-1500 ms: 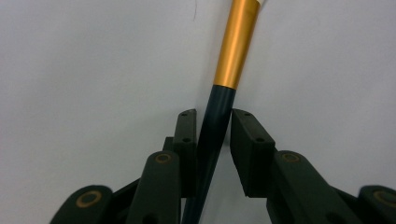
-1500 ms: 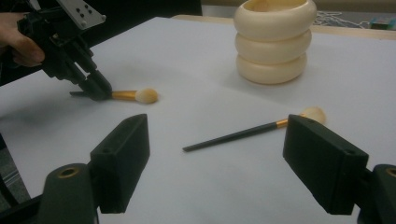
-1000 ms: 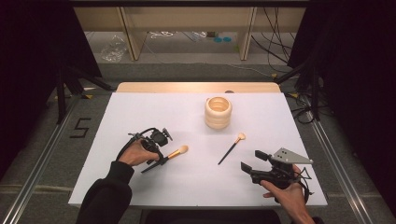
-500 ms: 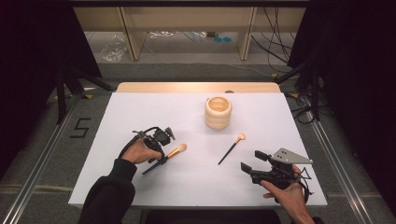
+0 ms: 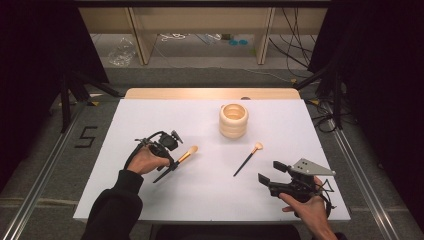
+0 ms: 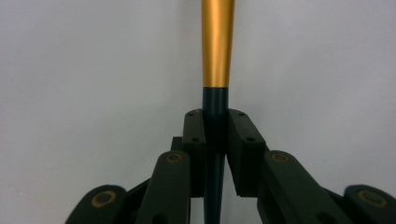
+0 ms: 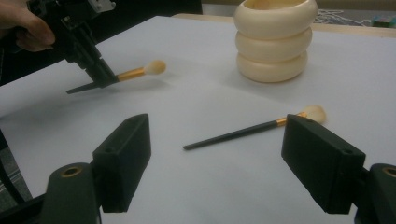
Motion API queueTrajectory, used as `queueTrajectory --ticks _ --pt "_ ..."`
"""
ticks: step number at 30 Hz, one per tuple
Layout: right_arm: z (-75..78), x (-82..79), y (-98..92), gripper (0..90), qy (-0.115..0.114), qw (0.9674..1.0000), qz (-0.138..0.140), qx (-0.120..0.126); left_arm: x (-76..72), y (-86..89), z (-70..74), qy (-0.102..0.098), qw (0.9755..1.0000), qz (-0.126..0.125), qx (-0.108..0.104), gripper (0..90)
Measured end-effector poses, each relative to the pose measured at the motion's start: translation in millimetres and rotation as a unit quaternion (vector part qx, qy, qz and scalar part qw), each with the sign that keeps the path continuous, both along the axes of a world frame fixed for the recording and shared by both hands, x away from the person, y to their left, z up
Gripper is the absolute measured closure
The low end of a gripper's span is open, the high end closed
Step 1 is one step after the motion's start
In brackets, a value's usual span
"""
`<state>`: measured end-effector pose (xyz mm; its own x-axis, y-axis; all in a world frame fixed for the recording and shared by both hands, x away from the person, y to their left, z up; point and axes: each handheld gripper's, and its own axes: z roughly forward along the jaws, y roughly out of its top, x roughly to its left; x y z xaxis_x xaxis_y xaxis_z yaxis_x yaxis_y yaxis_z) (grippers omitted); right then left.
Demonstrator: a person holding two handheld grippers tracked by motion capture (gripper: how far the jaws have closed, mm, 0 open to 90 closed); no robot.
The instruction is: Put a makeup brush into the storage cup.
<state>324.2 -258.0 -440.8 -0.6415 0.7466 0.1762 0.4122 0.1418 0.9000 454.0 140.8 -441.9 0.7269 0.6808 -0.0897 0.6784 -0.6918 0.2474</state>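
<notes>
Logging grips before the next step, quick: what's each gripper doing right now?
Left gripper: shut on the brush, gripping its dark handle.
Right gripper: open, holding nothing; the second brush lies on the table beyond it.

A recording lab or studio: a white-topped table [image 5: 210, 200] stands between black curtains [image 5: 30, 75], with loose cables [image 5: 300, 55] on the grey floor, metal floor rails [image 5: 40, 190] at both sides, and wooden shelving [image 5: 145, 45] at the far end.

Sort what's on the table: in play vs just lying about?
In play:
- left tongs, shut on the black-handled, gold-ferruled makeup brush
- cream ribbed ring-stacked holder, probably
- thinner black-handled brush
- right tongs, open

Lying about:
- clear plastic bag
- floor cables
</notes>
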Motion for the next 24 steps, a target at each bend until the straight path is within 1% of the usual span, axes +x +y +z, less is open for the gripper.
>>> queueTrajectory --ticks 1,2,3,6,7,8,9,10,11,12,14,15,16,17,18,19,20,21,22,23,24 --pt "-0.4 0.4 0.1 25.0 -0.004 1.0 0.0 0.0 0.0 1.6 1.9 -0.003 0.9999 0.008 -0.007 78.2" --pt "-0.4 0.4 0.1 25.0 -0.004 1.0 0.0 0.0 0.3 3.7 4.1 -0.011 0.9997 0.016 -0.015 78.3" --pt "-0.4 0.4 0.0 25.0 -0.004 1.0 0.0 0.0 0.7 5.1 5.6 -0.014 0.9996 0.019 -0.018 78.2" --pt "-0.4 0.4 -0.1 25.0 -0.003 1.0 -0.001 0.0 1.6 10.6 10.4 -0.029 0.9982 0.036 -0.04 78.2" --pt "-0.4 0.4 -0.1 25.0 -0.003 1.0 -0.001 0.0 1.6 10.6 10.4 -0.029 0.9982 0.036 -0.04 78.2" --pt "-0.4 0.4 -0.2 25.0 -0.004 1.0 0.0 0.002 0.7 12.0 12.3 -0.042 0.9945 0.064 -0.071 78.2" --pt "-0.4 0.4 -0.2 25.0 -0.004 1.0 0.0 0.002 0.7 12.0 12.3 -0.042 0.9945 0.064 -0.071 78.2" --pt "-0.4 0.4 -0.2 25.0 -0.004 1.0 0.0 0.002 1.2 13.8 14.4 -0.044 0.994 0.065 -0.076 78.2" --pt "-0.4 0.4 -0.2 25.0 -0.004 1.0 0.0 0.001 1.9 16.6 17.8 -0.052 0.9923 0.069 -0.088 78.2" --pt "-0.4 0.4 -0.2 25.0 -0.004 1.0 0.0 0.001 1.9 16.6 17.8 -0.052 0.9923 0.069 -0.088 78.2" --pt "-0.4 0.4 -0.2 25.0 -0.003 1.0 -0.001 0.001 2.6 19.7 21.1 -0.062 0.9908 0.07 -0.099 78.2" --pt "-0.5 0.5 -0.2 25.0 -0.004 1.0 -0.001 0.0 2.8 20.7 22.4 -0.065 0.9895 0.075 -0.105 78.2" --pt "-0.6 0.6 -0.2 25.0 -0.003 1.0 -0.002 0.0 3.0 22.2 24.1 -0.073 0.988 0.078 -0.112 78.2" --pt "-0.6 0.6 -0.2 25.0 -0.003 1.0 -0.002 0.001 3.1 23.3 25.5 -0.078 0.987 0.08 -0.116 78.2" --pt "-0.6 0.6 -0.2 25.0 -0.003 1.0 -0.002 0.001 3.0 23.9 26.5 -0.084 0.9845 0.086 -0.127 78.2" --pt "-0.6 0.6 -0.2 25.0 -0.003 1.0 -0.002 0.0 2.3 22.9 26.8 -0.096 0.9799 0.104 -0.141 78.2" --pt "-0.6 0.6 -0.3 25.0 -0.003 1.0 -0.002 0.001 2.4 24.2 28.4 -0.103 0.9792 0.102 -0.142 78.2" --pt "-0.7 0.7 -0.4 25.0 -0.003 1.0 -0.001 0.001 1.8 24.5 30.6 -0.118 0.9739 0.109 -0.16 78.1" --pt "-0.7 0.7 -0.4 25.0 -0.003 1.0 -0.001 0.001 1.8 24.5 30.6 -0.118 0.9739 0.109 -0.16 78.1" --pt "-0.3 0.4 -0.6 25.0 0.002 1.0 -0.001 0.002 1.6 23.9 31.5 -0.125 0.9718 0.115 -0.164 78.1" --pt "-0.3 0.2 -0.6 25.0 0.003 1.0 -0.002 0.002 1.1 22.9 32.1 -0.138 0.9683 0.123 -0.168 78.1"
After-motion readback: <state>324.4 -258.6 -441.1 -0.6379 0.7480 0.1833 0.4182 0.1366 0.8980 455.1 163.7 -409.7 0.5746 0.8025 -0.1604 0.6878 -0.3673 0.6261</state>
